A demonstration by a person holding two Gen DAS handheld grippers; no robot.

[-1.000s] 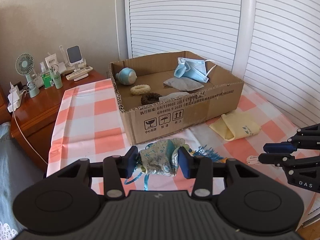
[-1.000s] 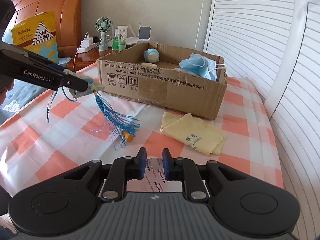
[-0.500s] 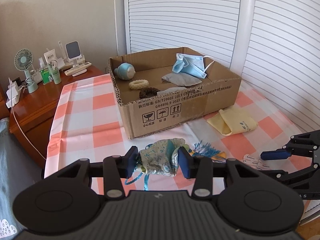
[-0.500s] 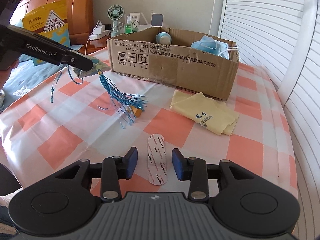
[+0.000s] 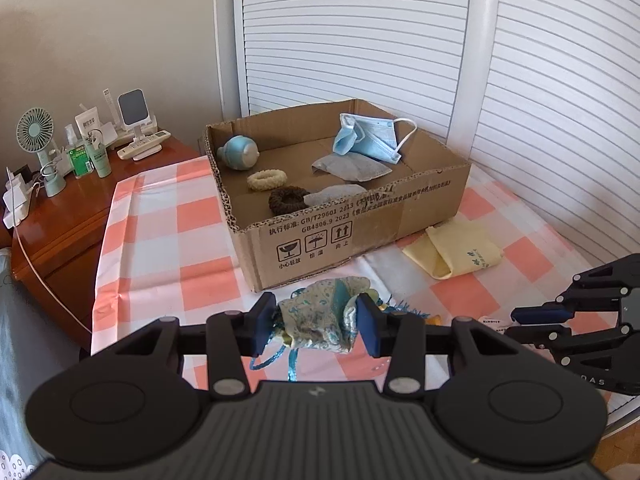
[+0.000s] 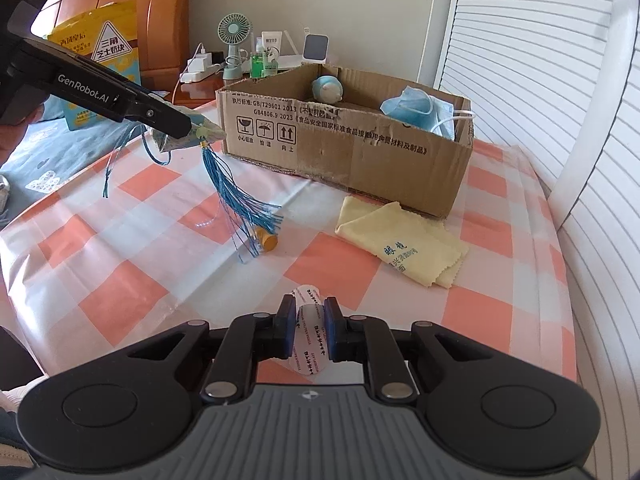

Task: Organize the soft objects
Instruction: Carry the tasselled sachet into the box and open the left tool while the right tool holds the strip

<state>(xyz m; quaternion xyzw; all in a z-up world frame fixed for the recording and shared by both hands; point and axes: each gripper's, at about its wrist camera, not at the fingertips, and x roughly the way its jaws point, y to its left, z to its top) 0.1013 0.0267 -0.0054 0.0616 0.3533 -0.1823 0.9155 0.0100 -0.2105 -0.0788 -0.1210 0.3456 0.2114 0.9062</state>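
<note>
Patterned silk, pale green and blue, fills the left tool (image 5: 316, 325): its pads are pressed on a small sachet (image 5: 320, 326) held just above the checked bench (image 6: 120, 300), short of the cardboard box (image 5: 360, 236), with the blue tassel (image 6: 240, 196) trailing down to the cloth. The right tool (image 6: 307, 328) has pinched down to its narrowest on a clear plastic packet (image 6: 308, 340) lying flat near the bench's front edge; a second packet seems to lie beneath it (I cannot be sure).

Both grasps look made, so the step in hand is the lift. Next, I judge, each piece must be carried over the box wall and let go inside, the tassel raised high enough to clear the rim.

Count: in the box, one face mask (image 5: 370, 140), two grey pouches (image 5: 350, 168), two hair ties (image 5: 266, 179), one blue round toy (image 5: 239, 153). Outside the box, one yellow cloth (image 6: 404, 250), one sachet, one small orange piece (image 6: 267, 240) by the tassel, and the packet or packets.
</note>
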